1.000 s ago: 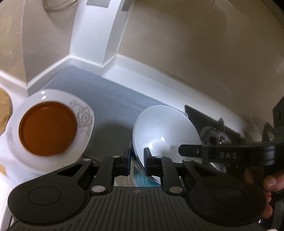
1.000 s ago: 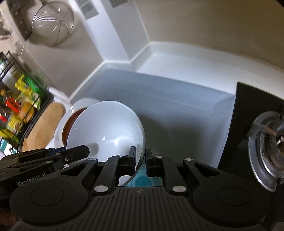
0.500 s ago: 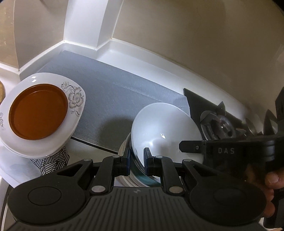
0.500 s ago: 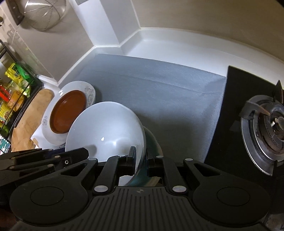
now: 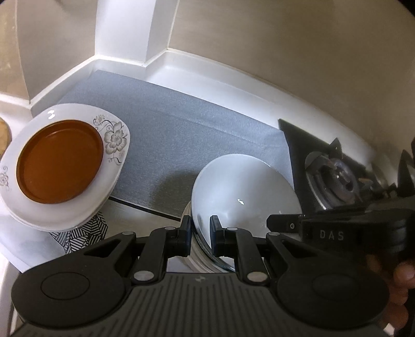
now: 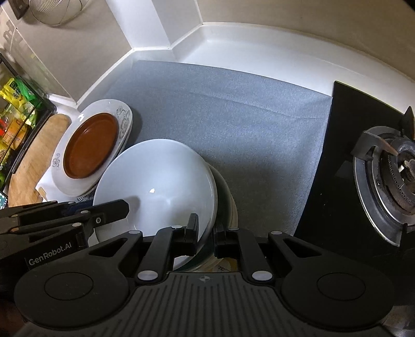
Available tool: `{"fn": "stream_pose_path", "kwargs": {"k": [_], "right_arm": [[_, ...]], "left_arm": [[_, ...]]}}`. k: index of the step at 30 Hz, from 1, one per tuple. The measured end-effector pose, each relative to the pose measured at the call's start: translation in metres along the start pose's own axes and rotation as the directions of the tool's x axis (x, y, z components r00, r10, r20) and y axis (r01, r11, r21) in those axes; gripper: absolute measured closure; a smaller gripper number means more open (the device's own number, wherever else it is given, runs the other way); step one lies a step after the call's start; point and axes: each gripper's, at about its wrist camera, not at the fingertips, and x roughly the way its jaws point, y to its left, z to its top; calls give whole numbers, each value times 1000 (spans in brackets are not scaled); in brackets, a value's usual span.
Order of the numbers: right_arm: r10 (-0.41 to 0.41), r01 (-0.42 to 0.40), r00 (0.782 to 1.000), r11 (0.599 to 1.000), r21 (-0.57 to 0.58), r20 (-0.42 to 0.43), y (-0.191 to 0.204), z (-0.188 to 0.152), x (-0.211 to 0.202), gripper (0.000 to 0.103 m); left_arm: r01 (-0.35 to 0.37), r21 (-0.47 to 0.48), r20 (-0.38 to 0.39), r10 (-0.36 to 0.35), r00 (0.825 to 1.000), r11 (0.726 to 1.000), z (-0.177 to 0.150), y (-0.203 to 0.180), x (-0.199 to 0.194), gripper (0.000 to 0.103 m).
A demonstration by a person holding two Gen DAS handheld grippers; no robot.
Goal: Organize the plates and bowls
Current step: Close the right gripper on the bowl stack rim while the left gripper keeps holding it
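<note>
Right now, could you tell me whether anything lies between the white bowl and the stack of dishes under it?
Nothing visible does: the white bowl, pinched at its rim by both tools, sits directly over the stack of dishes.

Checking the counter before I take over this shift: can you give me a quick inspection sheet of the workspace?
Surface: white counter under a grey mat.
Job's things: white bowl gripped at opposite rim edges, over stacked dishes; brown plate on a floral plate.
Clutter: wooden board at far left.
Grippers: left hand-held gripper and right hand-held gripper both shut on the bowl rim.
Cables: nothing seen.
Surroundings: gas burner, hanging strainer, shelf of packets.
</note>
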Motion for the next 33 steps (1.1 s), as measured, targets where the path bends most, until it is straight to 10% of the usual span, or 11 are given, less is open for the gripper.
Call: {"fn": "stream_pose_path", "kwargs": {"k": [33], "right_arm": [[-3,3,1000,997,78,3,-1,2,-4,89]], "left_arm": [[-89,37,5,88,996,995,-8,-9,9,88]]}}
